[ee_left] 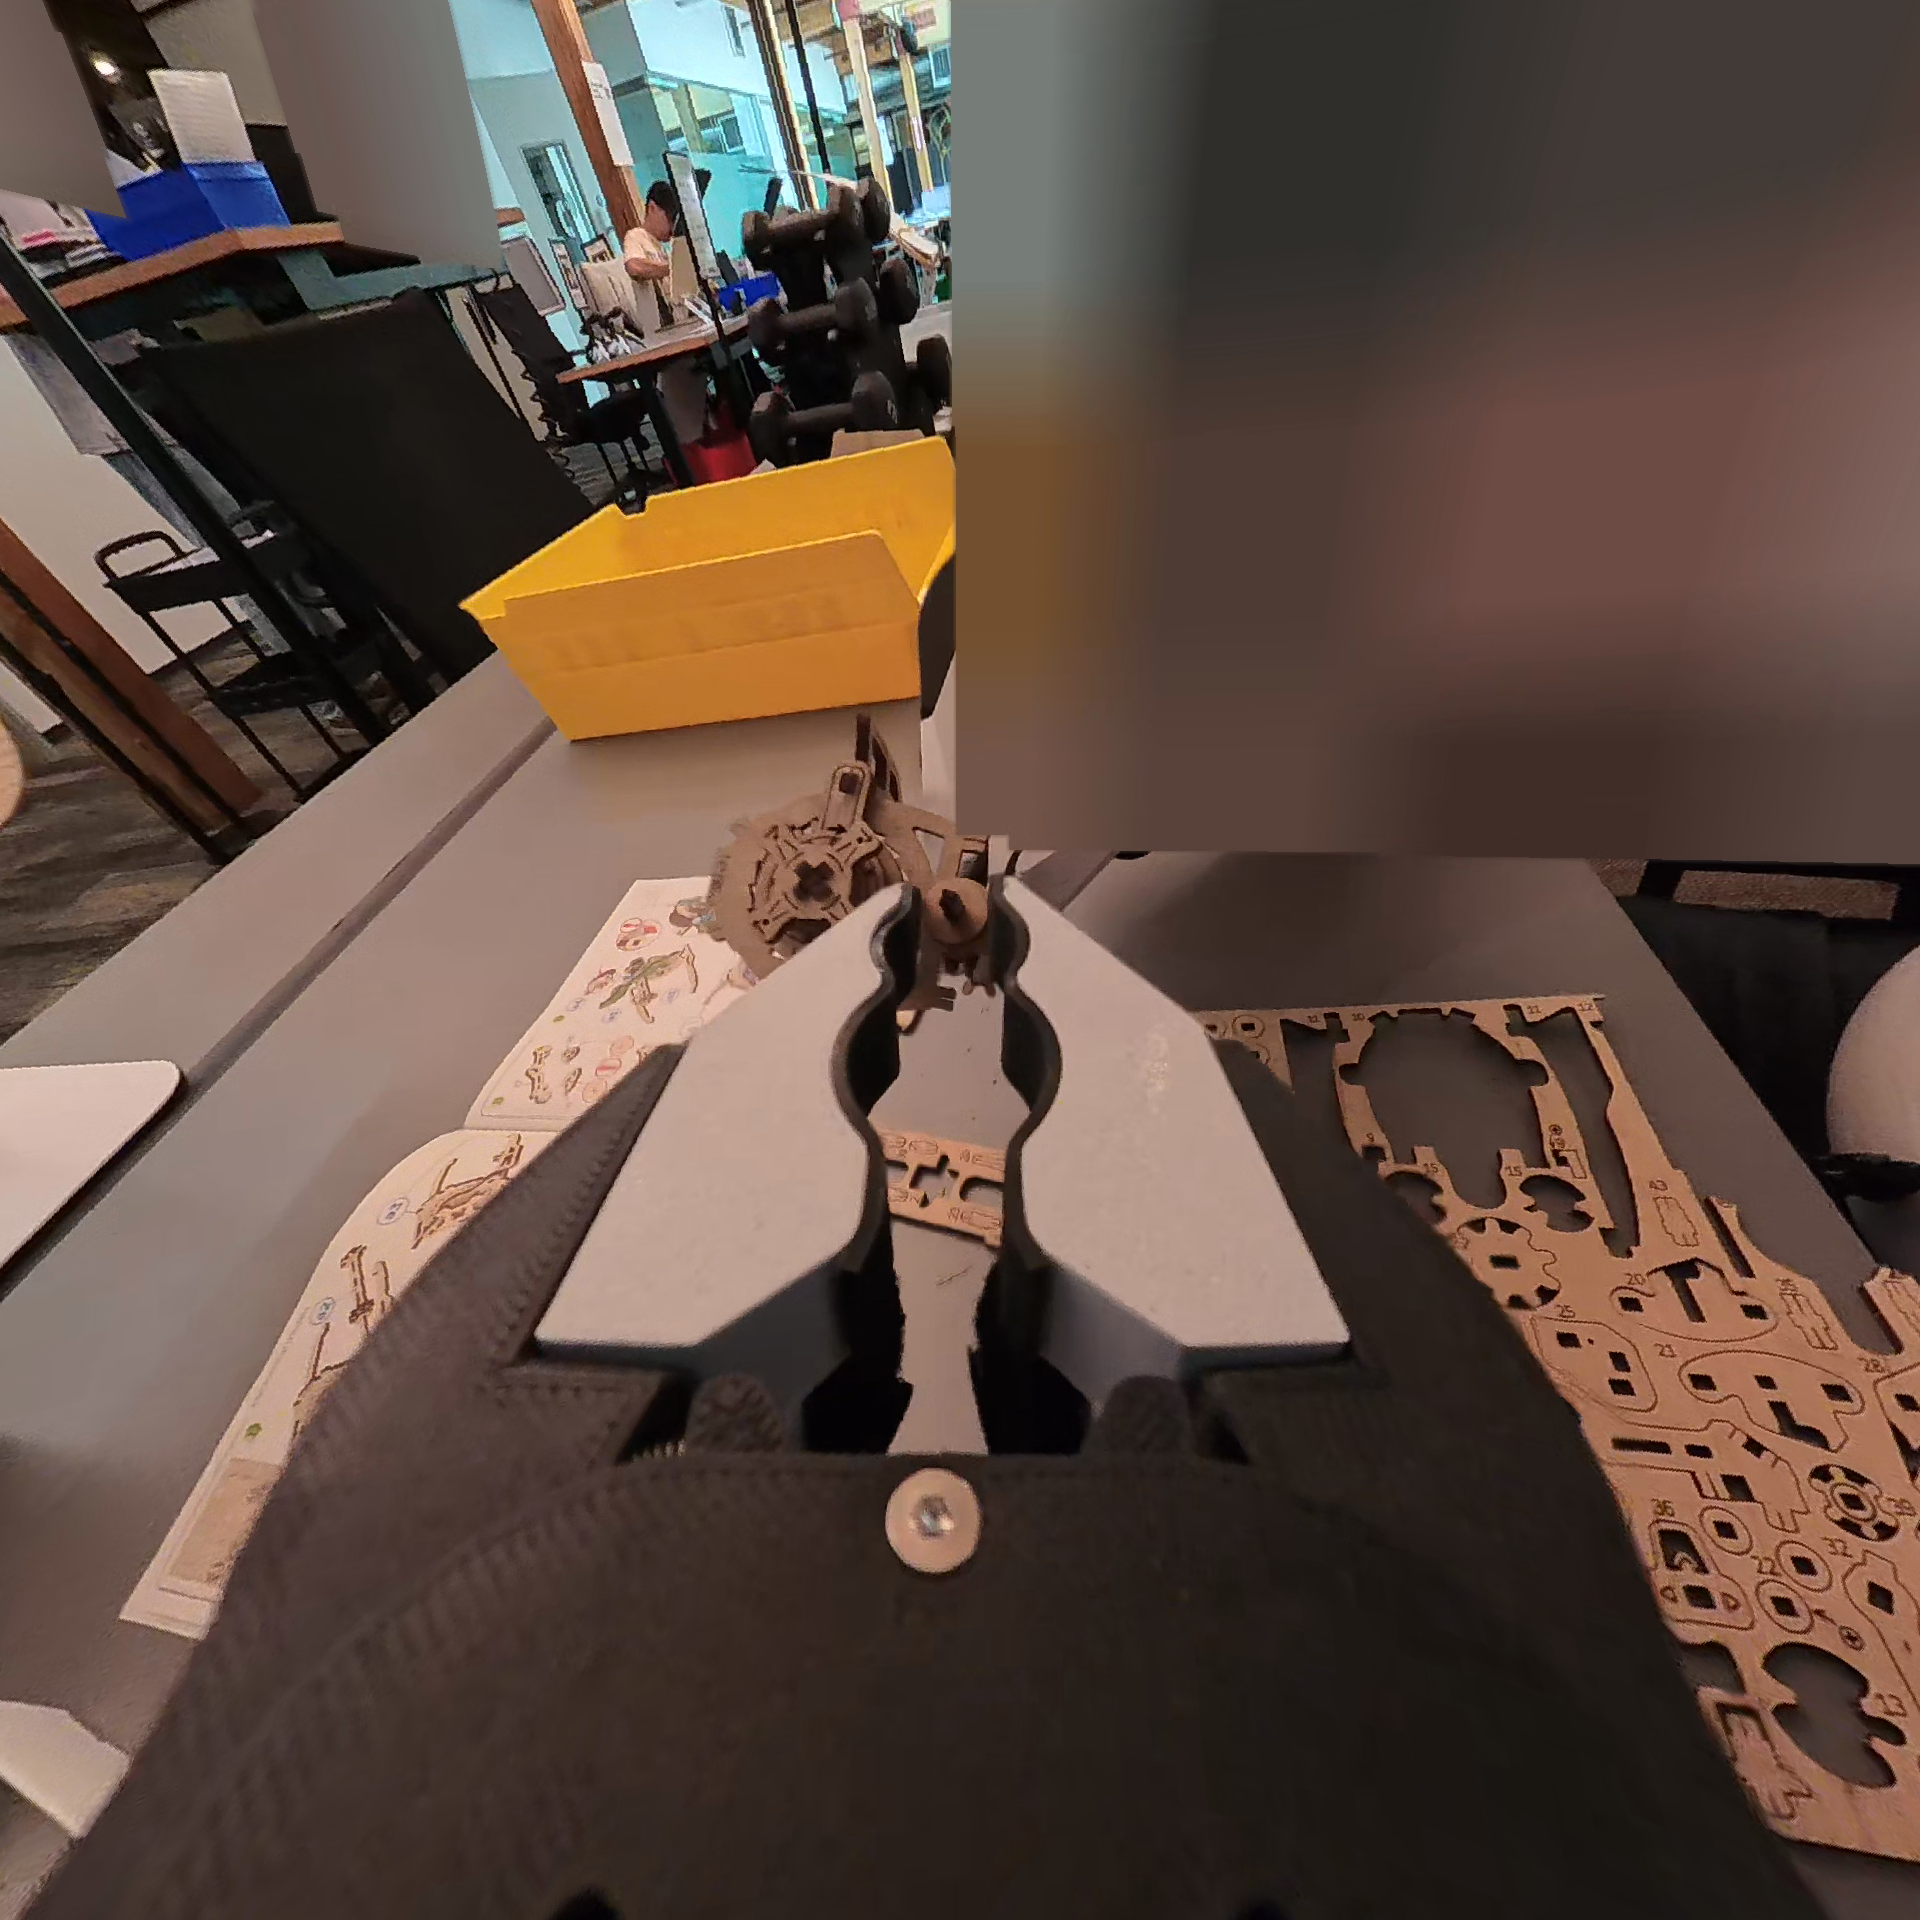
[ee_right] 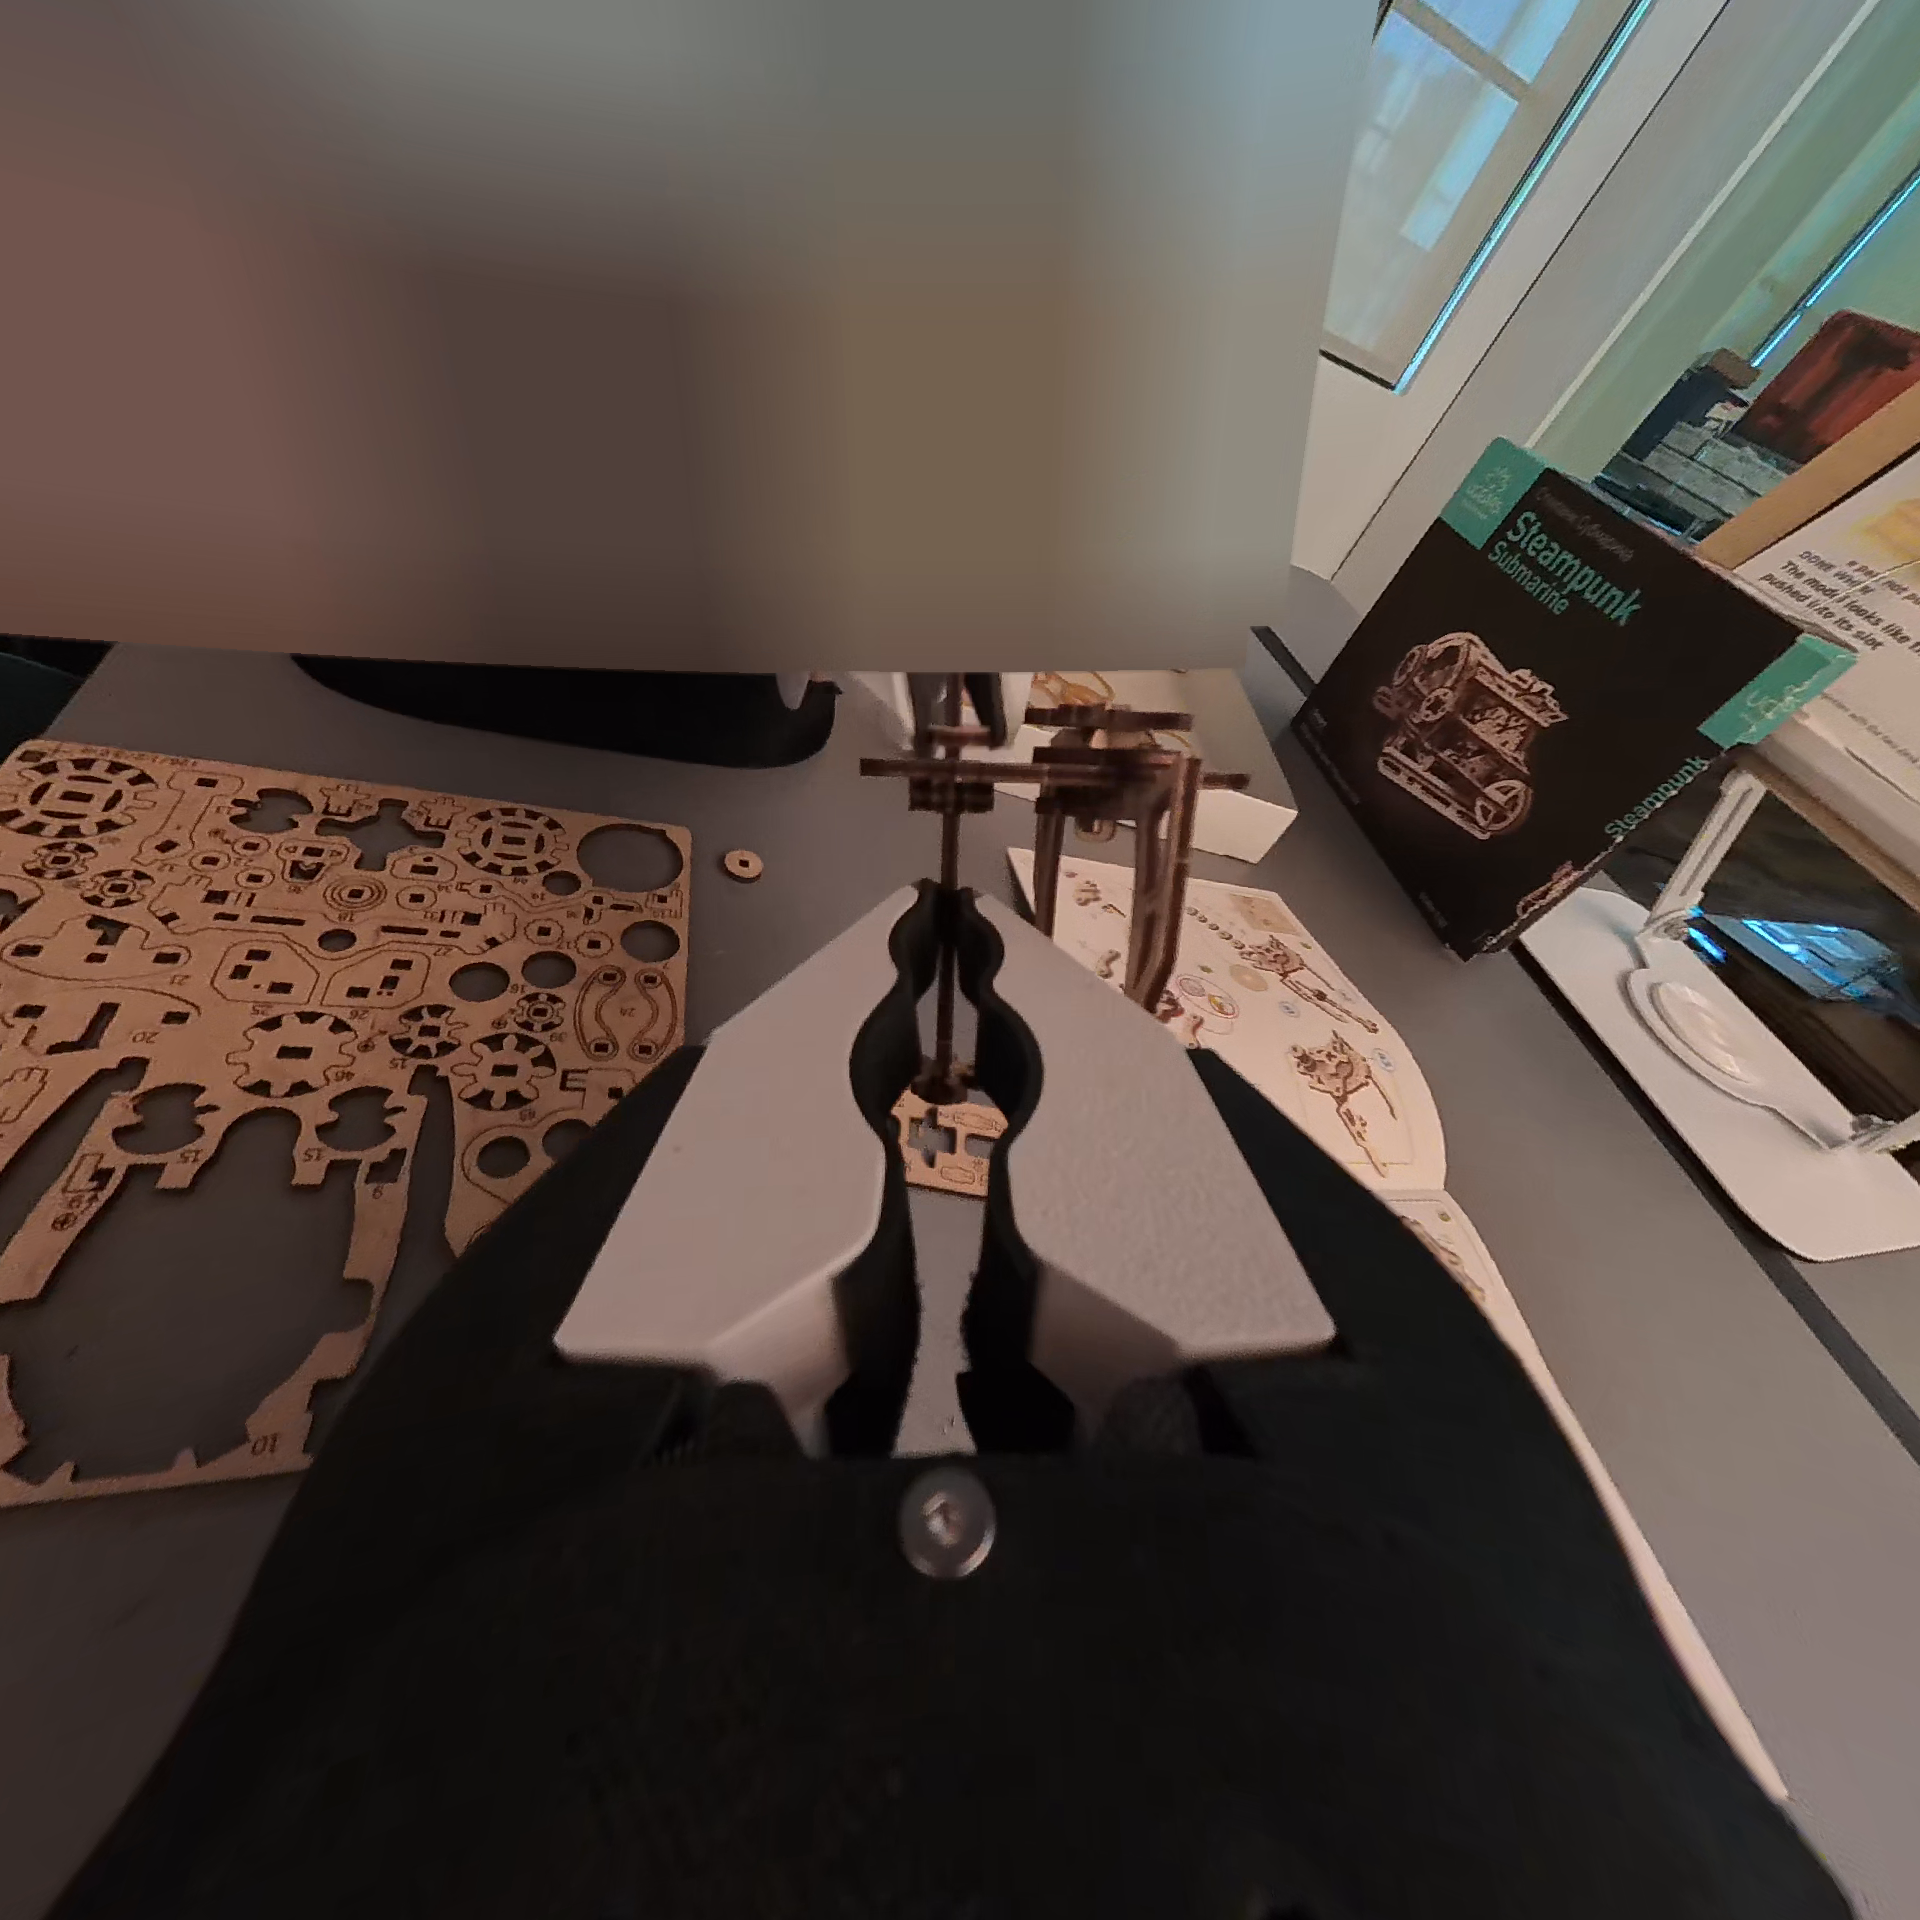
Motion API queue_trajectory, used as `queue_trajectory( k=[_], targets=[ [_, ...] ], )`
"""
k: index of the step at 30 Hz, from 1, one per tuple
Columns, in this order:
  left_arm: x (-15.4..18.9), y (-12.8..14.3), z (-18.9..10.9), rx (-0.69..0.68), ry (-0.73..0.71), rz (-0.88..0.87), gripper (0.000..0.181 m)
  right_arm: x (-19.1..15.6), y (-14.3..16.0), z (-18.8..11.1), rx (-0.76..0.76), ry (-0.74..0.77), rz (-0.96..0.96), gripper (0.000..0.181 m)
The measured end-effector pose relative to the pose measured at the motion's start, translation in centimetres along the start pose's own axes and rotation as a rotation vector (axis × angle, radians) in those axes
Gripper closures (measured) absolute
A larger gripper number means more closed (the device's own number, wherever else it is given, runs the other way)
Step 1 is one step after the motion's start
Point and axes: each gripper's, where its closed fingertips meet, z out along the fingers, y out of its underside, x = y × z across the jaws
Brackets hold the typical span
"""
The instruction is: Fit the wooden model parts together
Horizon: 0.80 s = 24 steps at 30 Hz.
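Observation:
My left gripper (ee_left: pixel 953 902) is shut on a small wooden hub piece (ee_left: pixel 956 914) at its tips. Just behind it stands the partly built wooden model (ee_left: pixel 821 883) with a large gear wheel. My right gripper (ee_right: pixel 941 896) is shut on a thin wooden part (ee_right: pixel 943 977) seen edge-on. That part runs up to a cross-shaped stack of pieces (ee_right: pixel 940 774) beside the model (ee_right: pixel 1117 810). The left gripper's tips (ee_right: pixel 961 707) show just beyond that stack. Whether the held pieces are joined to the model I cannot tell.
A laser-cut wooden sheet (ee_left: pixel 1558 1247) (ee_right: pixel 312 987) lies on the grey table. A small cut-off strip (ee_left: pixel 945 1184) (ee_right: pixel 951 1143) lies under the grippers. An instruction booklet (ee_left: pixel 623 997) (ee_right: pixel 1299 1039), a loose wooden washer (ee_right: pixel 743 862), a yellow bin (ee_left: pixel 717 623) and the kit box (ee_right: pixel 1538 727) surround the work area. Left and right tips are no more than a few centimetres apart. The loose wooden washer (ee_right: pixel 743 862) sits 12 cm or so from the ends of my right fingers.

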Motion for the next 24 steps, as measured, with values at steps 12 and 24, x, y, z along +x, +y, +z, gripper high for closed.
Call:
queue_trajectory(
  k=[12,24],
  targets=[
    [-0.1,0.1,-0.6,-0.026,0.001,0.045,0.172,0.2,0.3,0.0,-0.032,0.038,-0.077,0.180],
    [0.0,1.2,0.2,-0.082,-0.020,0.076,0.174,0.5,0.7,-0.1,-0.102,0.094,-0.173,0.181]
  ],
)
